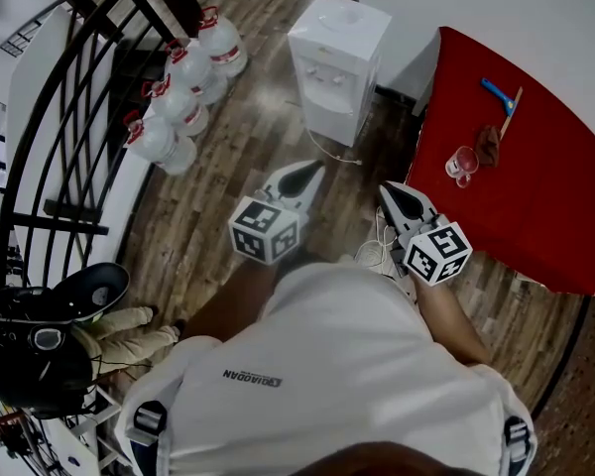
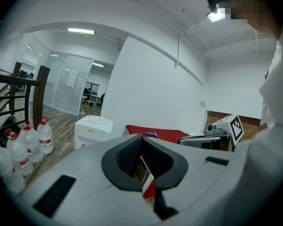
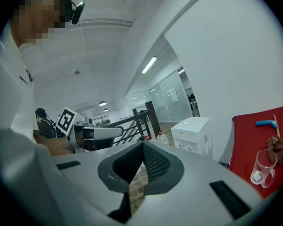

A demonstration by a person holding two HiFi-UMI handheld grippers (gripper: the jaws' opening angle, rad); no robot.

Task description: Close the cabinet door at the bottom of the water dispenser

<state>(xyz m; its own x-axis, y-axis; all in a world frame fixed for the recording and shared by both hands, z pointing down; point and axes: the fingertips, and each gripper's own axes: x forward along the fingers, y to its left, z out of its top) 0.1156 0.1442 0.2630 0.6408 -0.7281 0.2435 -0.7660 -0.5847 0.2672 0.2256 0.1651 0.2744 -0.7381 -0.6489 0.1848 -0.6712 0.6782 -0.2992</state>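
The white water dispenser [image 1: 337, 62] stands on the wood floor against the wall, some way ahead of me. Its lower front [image 1: 327, 119] faces me; from here I cannot tell how its cabinet door stands. It also shows small in the left gripper view, as the dispenser [image 2: 92, 128], and in the right gripper view, as the dispenser [image 3: 193, 133]. My left gripper [image 1: 312, 170] and right gripper [image 1: 387, 188] are held side by side, both pointing toward it and well short of it. The left gripper [image 2: 140, 138] is shut with nothing in it. So is the right gripper [image 3: 142, 145].
Several large water bottles [image 1: 183, 92] stand left of the dispenser beside a black railing [image 1: 69, 117]. A red table [image 1: 516, 157] at the right carries a glass cup [image 1: 461, 164] and a blue tool [image 1: 497, 93]. A white cable [image 1: 377, 246] lies on the floor.
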